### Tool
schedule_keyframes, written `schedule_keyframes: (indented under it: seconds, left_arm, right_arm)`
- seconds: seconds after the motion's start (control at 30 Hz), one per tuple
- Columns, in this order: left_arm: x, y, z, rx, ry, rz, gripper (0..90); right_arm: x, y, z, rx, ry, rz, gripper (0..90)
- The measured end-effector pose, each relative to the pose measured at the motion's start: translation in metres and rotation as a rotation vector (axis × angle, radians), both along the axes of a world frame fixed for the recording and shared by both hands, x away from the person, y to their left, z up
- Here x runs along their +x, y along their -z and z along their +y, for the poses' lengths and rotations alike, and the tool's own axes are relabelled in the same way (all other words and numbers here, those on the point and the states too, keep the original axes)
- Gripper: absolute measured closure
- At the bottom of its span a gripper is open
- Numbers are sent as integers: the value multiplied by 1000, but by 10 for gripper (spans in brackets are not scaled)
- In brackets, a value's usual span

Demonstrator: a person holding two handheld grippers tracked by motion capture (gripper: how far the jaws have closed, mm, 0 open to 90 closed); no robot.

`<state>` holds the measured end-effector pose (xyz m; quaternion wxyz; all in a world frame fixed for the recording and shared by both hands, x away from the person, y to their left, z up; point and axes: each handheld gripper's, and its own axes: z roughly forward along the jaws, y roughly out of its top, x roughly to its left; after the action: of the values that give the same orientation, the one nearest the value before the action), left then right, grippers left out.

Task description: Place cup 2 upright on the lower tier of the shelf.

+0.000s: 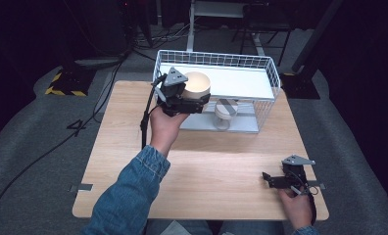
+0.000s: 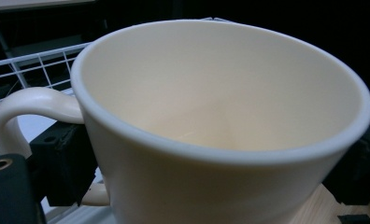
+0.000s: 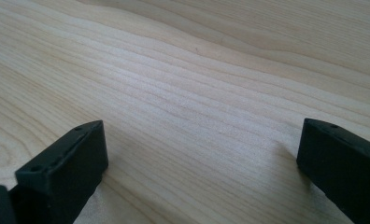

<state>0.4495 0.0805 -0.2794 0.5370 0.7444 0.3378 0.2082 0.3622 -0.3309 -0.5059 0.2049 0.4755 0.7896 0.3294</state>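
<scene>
- Cup, cream-coloured, is being held upright by the left gripper, jaws pressed on its sides, at the wire rack's upper shelf.
- Right gripper is being rested wide open on the table.

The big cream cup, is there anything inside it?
Empty. The left gripper view looks into the cream cup and shows only its bare inside down to the bottom.

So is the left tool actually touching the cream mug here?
Touching. In the left gripper view the left tool has its black jaws pressed against both sides of the cream mug.
</scene>
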Motion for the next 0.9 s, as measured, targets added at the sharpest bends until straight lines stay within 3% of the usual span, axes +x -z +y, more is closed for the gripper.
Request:
schedule_keyframes:
  seconds: [0.37, 0.6, 0.9]
  left_arm:
    - [29, -10, -15, -19, -7, -26, 83]
    - [48, -12, -22, -79, -27, -35, 83]
    - [68, -16, -39, -52, -46, -49, 82]
  right_arm:
    - [0, 0, 1, 0, 5, -1, 20]
    - [0, 0, 1, 1, 4, 0, 20]
    - [0, 0, 1, 1, 4, 0, 20]
